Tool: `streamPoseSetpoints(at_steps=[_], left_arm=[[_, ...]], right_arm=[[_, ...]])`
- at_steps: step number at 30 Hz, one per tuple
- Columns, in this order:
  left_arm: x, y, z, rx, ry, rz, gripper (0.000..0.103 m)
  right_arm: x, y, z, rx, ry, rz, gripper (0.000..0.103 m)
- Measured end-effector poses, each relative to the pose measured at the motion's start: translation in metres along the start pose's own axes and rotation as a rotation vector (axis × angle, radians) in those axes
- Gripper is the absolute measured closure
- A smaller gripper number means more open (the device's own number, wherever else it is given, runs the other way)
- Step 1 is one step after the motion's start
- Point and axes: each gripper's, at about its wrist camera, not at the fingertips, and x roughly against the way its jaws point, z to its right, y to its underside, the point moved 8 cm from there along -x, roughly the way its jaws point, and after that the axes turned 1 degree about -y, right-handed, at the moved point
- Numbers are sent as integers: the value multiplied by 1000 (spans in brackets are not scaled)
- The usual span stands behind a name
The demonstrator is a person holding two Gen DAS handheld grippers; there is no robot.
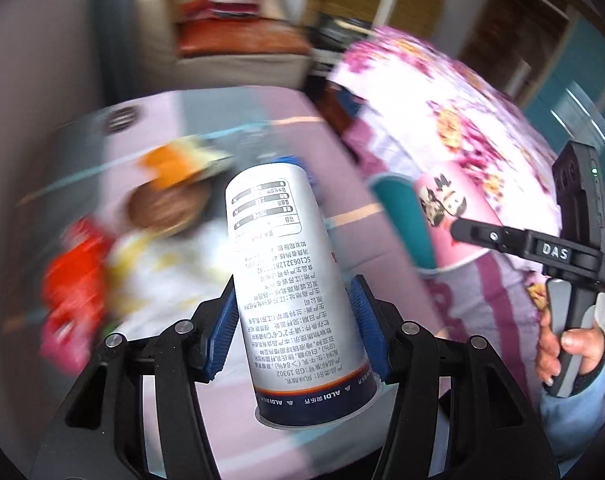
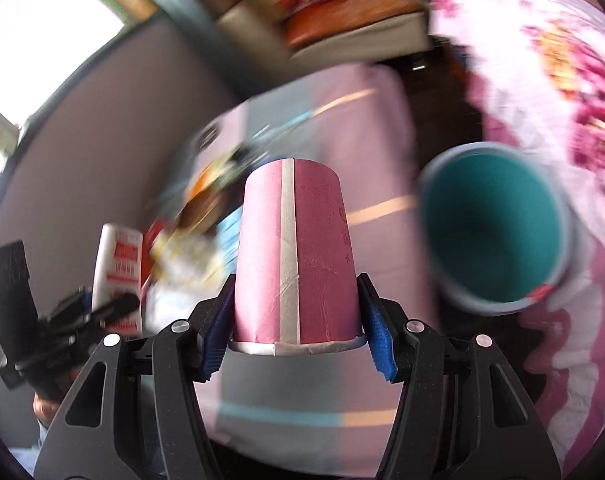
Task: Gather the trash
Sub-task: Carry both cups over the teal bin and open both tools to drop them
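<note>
Left tool [image 1: 296, 330]: gripping the white yogurt cup [image 1: 290, 280], centre frame.
Right tool [image 2: 296, 330]: gripping the pink paper cup [image 2: 296, 256], centre frame.
Bin [image 2: 490, 228]: sitting teal-lined, right of frame.
Litter pile [image 2: 190, 240]: lying blurred, centre-left.

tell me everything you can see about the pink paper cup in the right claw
The pink paper cup is held upside down, its rolled white rim toward the camera and its narrower base pointing away. A pale seam strip runs down its side, and the paper looks faintly creased. The right claw pinches it near the rim, one blue ribbed pad on each side. It is lifted off the surface, with the teal-lined bin to its right.
</note>
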Motion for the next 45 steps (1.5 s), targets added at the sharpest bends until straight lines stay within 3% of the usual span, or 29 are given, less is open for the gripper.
streamPoseSetpoints(at_steps=[7, 13, 19, 20, 24, 34, 45], left_arm=[[-101, -51, 96, -149, 92, -98, 47], [-162, -51, 143, -218, 119, -189, 47], [-197, -47, 163, -234, 137, -239, 46], [-201, -46, 166, -235, 137, -243, 45], [-204, -47, 165, -245, 115, -236, 19], [-190, -47, 149, -232, 90, -200, 14], [-171, -40, 128, -188, 106, -191, 11]], right_arm=[[20, -26, 97, -208, 68, 101, 48], [23, -32, 153, -286, 104, 109, 47], [16, -34, 176, -311, 118, 98, 46], [15, -35, 179, -313, 121, 98, 46], [11, -38, 183, -317, 126, 88, 46], [-6, -35, 183, -304, 145, 47, 45], [-14, -32, 169, -291, 192, 20, 29]])
